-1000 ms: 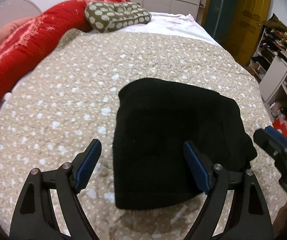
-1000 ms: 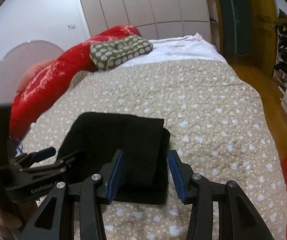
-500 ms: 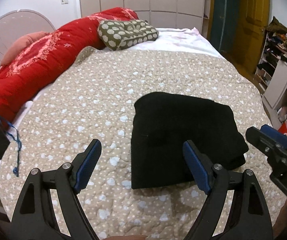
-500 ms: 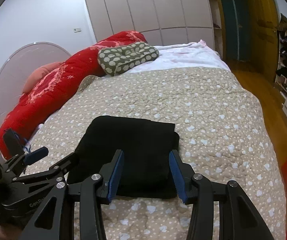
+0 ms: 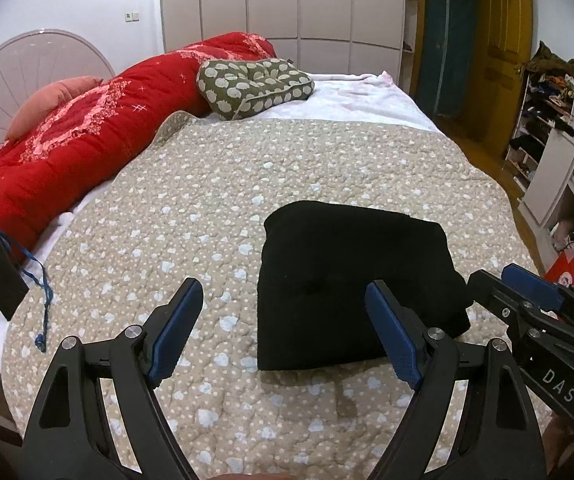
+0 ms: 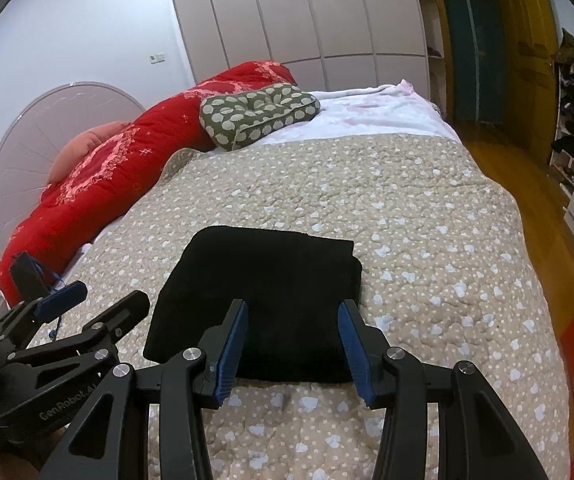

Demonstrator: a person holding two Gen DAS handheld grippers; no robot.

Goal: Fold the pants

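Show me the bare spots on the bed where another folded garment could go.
Bare quilt lies left of the folded pants, up to the red duvet, and beyond them toward the spotted cushion. Another strip runs right of the pants to the bed edge. The near side is crowded by both grippers.

The left gripper (image 5: 283, 326) was held up with its two blue fingers (image 5: 177, 330) spread far apart, and nothing was between them. The right gripper (image 6: 293, 346) was held up beside it, close on its right (you could see each one from the other's camera), and its blue fingers (image 6: 233, 352) were apart too, but not as wide. Both pointed forward and a bit down, and neither one touched anything.
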